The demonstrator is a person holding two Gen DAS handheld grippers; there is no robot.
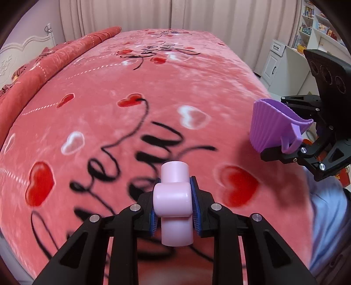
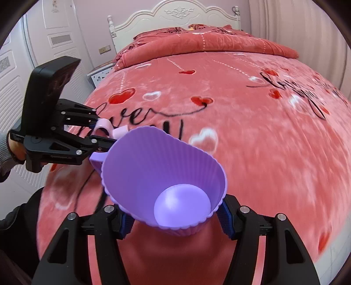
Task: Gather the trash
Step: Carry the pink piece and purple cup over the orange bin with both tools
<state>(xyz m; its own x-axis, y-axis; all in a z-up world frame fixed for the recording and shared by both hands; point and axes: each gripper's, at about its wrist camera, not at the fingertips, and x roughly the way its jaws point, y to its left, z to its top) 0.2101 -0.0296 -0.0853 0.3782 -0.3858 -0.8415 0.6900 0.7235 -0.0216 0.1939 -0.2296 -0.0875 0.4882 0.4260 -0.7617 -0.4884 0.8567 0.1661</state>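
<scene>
A pale pink T-shaped pipe piece [image 1: 172,201] sits between the blue pads of my left gripper [image 1: 175,182], which is shut on it just above the pink blanket. The right wrist view shows the same left gripper [image 2: 105,131] at the left, with the pink piece [image 2: 104,125] in its tips. My right gripper [image 2: 175,219] is shut on a purple ribbed silicone cup [image 2: 164,166] with a handle, its mouth facing the camera and nothing in it. In the left wrist view that cup [image 1: 269,125] hangs at the right in the right gripper [image 1: 278,129].
A bed with a pink heart-print blanket [image 1: 153,76] fills both views. A folded red quilt [image 2: 197,41] lies at the white headboard [image 2: 175,13]. A nightstand [image 2: 101,74] and white doors [image 2: 54,32] stand beside the bed. Shelves [image 1: 307,32] and curtains stand beyond the bed.
</scene>
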